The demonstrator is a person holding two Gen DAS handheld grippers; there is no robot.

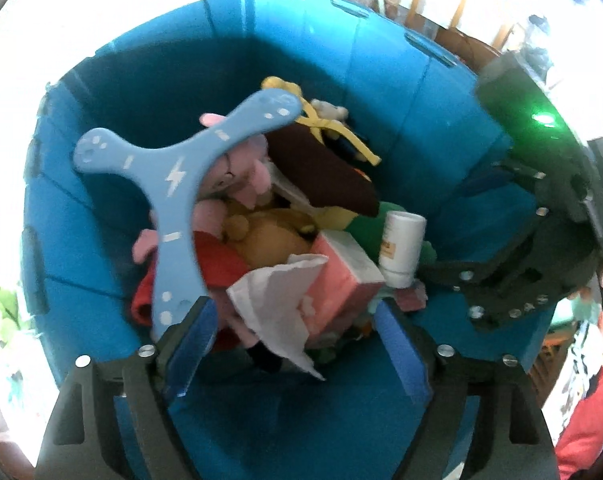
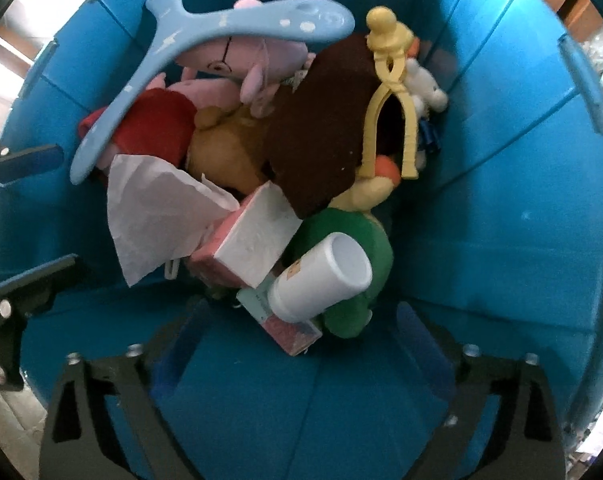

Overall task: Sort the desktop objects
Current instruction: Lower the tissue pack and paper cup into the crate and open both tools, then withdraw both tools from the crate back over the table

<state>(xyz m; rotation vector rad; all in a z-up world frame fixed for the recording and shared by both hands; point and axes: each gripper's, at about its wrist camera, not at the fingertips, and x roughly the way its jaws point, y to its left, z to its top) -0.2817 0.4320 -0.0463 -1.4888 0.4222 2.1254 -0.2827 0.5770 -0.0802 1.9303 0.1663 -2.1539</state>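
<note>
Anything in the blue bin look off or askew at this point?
Mostly a jumble of plush toys. The light blue boomerang stands propped on end against the pile rather than lying flat, a loose tissue trails out of the pink tissue box, and the white bottle lies tipped over.

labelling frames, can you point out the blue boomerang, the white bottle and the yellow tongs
blue boomerang (image 1: pixel 169 178): left wrist view, centre hub by the lightning mark
white bottle (image 2: pixel 321 280): right wrist view, its side wall
yellow tongs (image 2: pixel 385 92): right wrist view, upper joint
</note>
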